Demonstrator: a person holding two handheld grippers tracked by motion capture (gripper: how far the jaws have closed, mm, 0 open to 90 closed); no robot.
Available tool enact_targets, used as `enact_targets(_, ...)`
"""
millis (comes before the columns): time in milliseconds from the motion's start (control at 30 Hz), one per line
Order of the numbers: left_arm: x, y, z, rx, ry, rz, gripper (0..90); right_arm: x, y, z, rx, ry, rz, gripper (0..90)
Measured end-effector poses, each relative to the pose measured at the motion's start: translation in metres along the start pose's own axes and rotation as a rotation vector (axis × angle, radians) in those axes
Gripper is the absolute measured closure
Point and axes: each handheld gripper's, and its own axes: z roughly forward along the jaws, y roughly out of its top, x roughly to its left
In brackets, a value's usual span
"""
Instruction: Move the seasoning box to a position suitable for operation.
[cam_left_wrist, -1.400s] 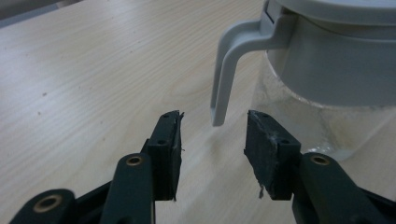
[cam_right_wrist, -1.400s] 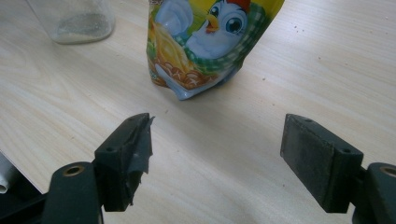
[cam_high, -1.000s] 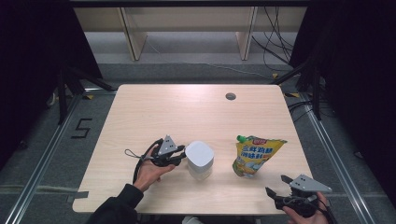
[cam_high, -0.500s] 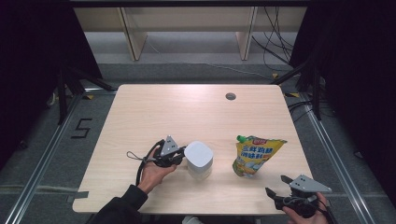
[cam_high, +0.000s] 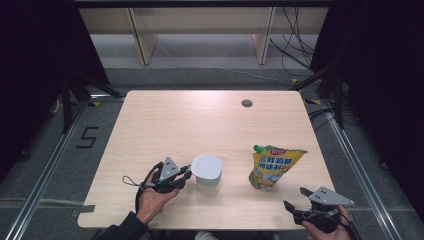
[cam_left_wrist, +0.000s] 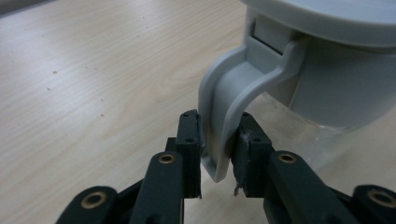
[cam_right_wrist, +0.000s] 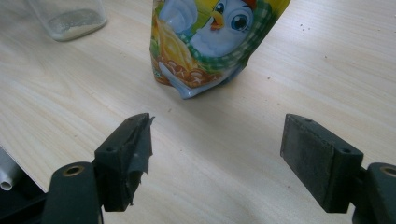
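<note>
On the pale wooden table (cam_high: 165, 120) the left gripper (cam_high: 186, 175) lies low and level at the near left, and its two black jaws are closed on the grey handle (cam_left_wrist: 224, 107) of a lidded container (cam_high: 206, 173). The jaws have just been easing a little wider, yet in the left gripper view the handle sits squeezed between both pads (cam_left_wrist: 191, 140). The container stands upright near the front edge, left of centre, with a grey lid (cam_high: 206, 166) over a clear body. To its right, well apart, a yellow spouted sauce pouch (cam_high: 273, 166) with a green cap (cam_high: 257, 148) lies on the tabletop. The right gripper (cam_high: 294, 207) hovers at the near right corner, its jaws spread wide with nothing between them. In the right gripper view the pouch (cam_right_wrist: 210, 42) sits ahead of those open jaws.
</note>
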Motion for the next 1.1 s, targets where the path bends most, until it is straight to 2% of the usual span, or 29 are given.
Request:
enact_targets(100, 0.001, -0.001, -0.003, 0.004, -0.009, 0.002, 72.0, 0.0, 0.0, 0.0, 0.003, -0.001, -0.002, 25.6)
enact_targets(133, 0.002, 0.0, -0.002, 0.007, -0.015, 0.013, 71.7, -0.003, 0.001, 0.001, -0.008, 0.0, -0.033, 25.7)
enact_targets(167, 0.002, 0.0, -0.002, 0.007, -0.015, 0.013, 69.8, -0.003, 0.001, 0.001, -0.008, 0.0, -0.033, 25.7)
enact_targets(200, 0.001, 0.0, -0.001, -0.002, -0.016, -0.011, 69.8, -0.002, 0.001, 0.001, -0.004, 0.005, -0.024, 25.6)
enact_targets(233, 0.002, 0.0, 0.001, -0.005, -0.019, -0.014, 64.4, -0.001, 0.001, 0.0, 0.002, 0.01, -0.018, 25.7)
enact_targets(267, 0.007, 0.001, 0.003, -0.007, -0.018, 0.013, 60.0, -0.002, 0.001, 0.001, -0.006, 0.002, -0.03, 25.7)
enact_targets(333, 0.013, 0.001, 0.006, -0.038, -0.041, 0.018, 54.9, -0.001, 0.001, 0.001, 0.005, 0.014, -0.016, 25.7)
enact_targets(367, 0.014, -0.001, 0.008, -0.054, -0.076, -0.007, 57.3, -0.001, 0.001, 0.001, 0.004, 0.014, -0.018, 25.7)
enact_targets(400, 0.014, -0.001, 0.008, -0.054, -0.076, -0.007, 60.7, 0.0, 0.001, 0.0, 0.005, 0.014, -0.009, 25.7)
enact_targets(433, 0.015, -0.002, 0.01, -0.08, -0.121, 0.034, 67.0, 0.0, 0.001, 0.0, -0.003, 0.002, -0.015, 25.7)
enact_targets(467, 0.014, -0.002, 0.01, -0.076, -0.11, 0.061, 69.0, -0.001, 0.001, 0.0, -0.009, 0.003, -0.033, 25.7)
enact_targets(500, 0.013, -0.002, 0.01, -0.07, -0.111, 0.049, 70.5, -0.001, 0.001, 0.0, -0.01, 0.0, -0.038, 25.7)
enact_targets(600, 0.014, -0.002, 0.01, -0.079, -0.111, 0.054, 70.7, 0.0, 0.001, 0.001, 0.004, 0.015, -0.02, 25.7)
enact_targets(633, 0.014, -0.003, 0.01, -0.082, -0.107, 0.05, 70.8, 0.0, 0.001, 0.0, 0.002, 0.001, -0.028, 25.7)
enact_targets(667, 0.013, -0.003, 0.009, -0.084, -0.11, 0.053, 71.0, 0.0, 0.001, 0.001, -0.001, 0.011, -0.028, 25.7)
enact_targets(733, 0.008, -0.003, 0.007, -0.077, -0.104, 0.068, 70.9, 0.0, 0.001, 0.0, -0.004, 0.008, -0.014, 25.7)
enact_targets(767, 0.008, -0.003, 0.007, -0.077, -0.104, 0.068, 70.9, -0.001, 0.001, 0.0, -0.014, 0.003, -0.037, 25.7)
enact_targets(800, 0.004, -0.004, 0.006, -0.072, -0.11, 0.045, 70.9, -0.001, 0.001, 0.0, -0.014, 0.003, -0.037, 25.7)
enact_targets(833, 0.002, -0.003, 0.005, -0.072, -0.112, 0.066, 70.7, -0.002, 0.001, 0.0, -0.015, 0.001, -0.038, 25.7)
enact_targets(867, -0.004, -0.003, 0.005, -0.066, -0.11, 0.058, 70.7, -0.002, 0.002, 0.0, -0.013, -0.001, -0.033, 25.7)
enact_targets(1067, -0.018, -0.001, 0.004, -0.045, -0.121, 0.053, 70.1, -0.002, 0.002, -0.001, -0.013, -0.006, -0.043, 25.7)
enact_targets(1100, -0.021, -0.001, 0.004, -0.046, -0.132, 0.061, 70.1, -0.002, 0.001, 0.0, -0.015, -0.002, -0.032, 25.7)
